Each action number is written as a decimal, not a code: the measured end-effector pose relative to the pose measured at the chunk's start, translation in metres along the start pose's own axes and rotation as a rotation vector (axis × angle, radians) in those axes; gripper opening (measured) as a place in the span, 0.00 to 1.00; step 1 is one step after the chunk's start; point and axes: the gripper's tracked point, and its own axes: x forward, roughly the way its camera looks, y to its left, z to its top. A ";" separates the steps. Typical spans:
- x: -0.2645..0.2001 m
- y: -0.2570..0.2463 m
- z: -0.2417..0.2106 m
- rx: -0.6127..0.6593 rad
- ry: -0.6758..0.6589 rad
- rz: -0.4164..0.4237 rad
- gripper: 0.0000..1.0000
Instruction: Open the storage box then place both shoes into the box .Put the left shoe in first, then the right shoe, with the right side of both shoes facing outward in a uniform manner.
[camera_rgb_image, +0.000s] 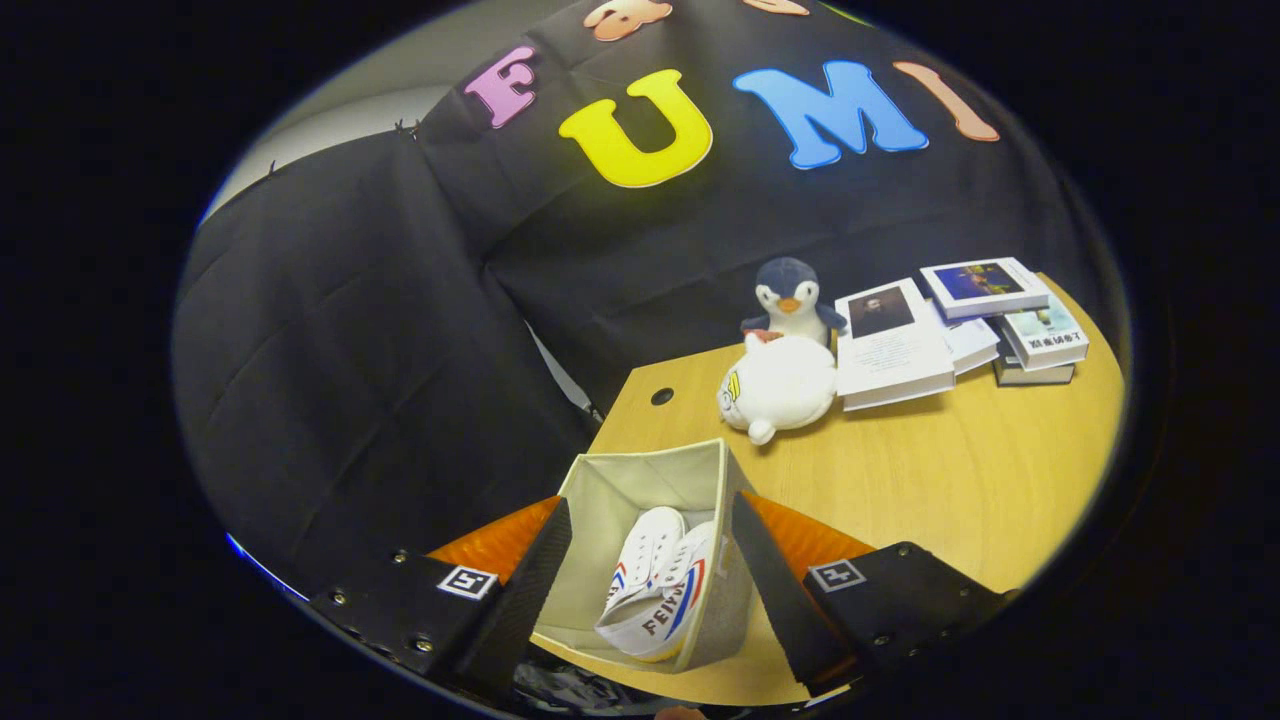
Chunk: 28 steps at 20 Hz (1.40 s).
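Since the open-topped beige fabric storage box (640, 490) is already holding white canvas shoes with red and blue stripes (655, 590), the gripper (650, 590) is hovering above with fingers spread wide, pinching nothing. The box is sitting on the light wooden table (950, 480), between the fingers and slightly below them. The shoes are lying on their sides, probably two overlapping; which side faces outward is unclear.
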 end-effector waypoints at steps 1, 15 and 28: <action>-0.008 -0.005 0.006 -0.025 -0.021 -0.018 0.97; -0.140 -0.092 0.103 -0.228 -0.325 -0.269 0.98; -0.204 -0.152 0.139 -0.301 -0.536 -0.478 0.97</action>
